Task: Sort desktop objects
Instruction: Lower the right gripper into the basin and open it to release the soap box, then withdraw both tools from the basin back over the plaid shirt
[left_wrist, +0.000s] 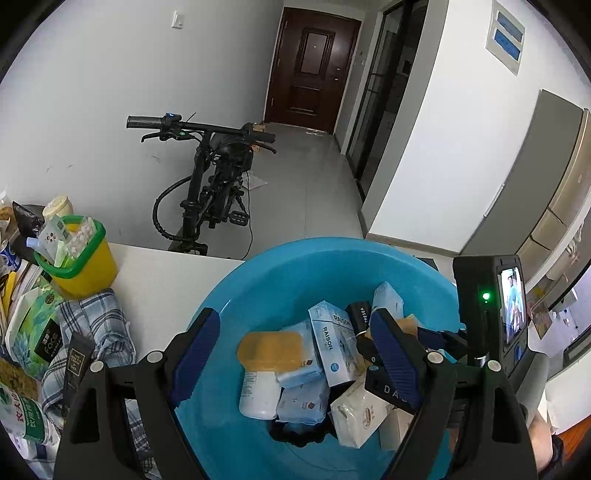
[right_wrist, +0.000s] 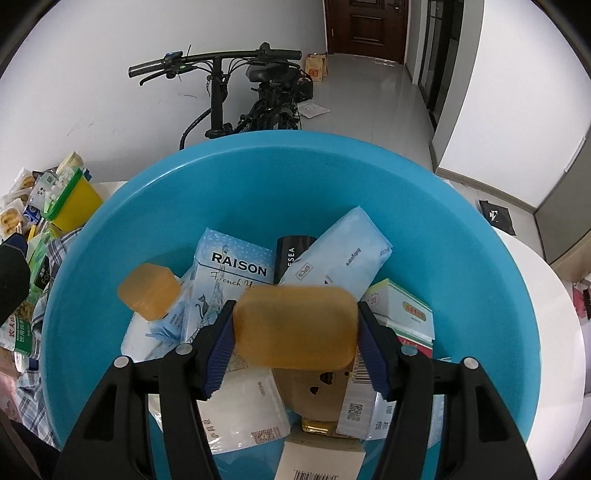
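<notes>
Blue basin already holds many packets. Right gripper pinches an amber soap bar above it; left gripper is spread, empty. Clutter beside the basin remains unsorted.

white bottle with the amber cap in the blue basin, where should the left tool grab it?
Likely the amber cap, from above with the open left tool. The white bottle lies on its side atop the pile in the blue basin; its cap end sits exposed, while blue packs crowd the body's right side.

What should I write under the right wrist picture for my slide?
Right gripper holds an amber soap bar above a blue basin full of packets.
</notes>
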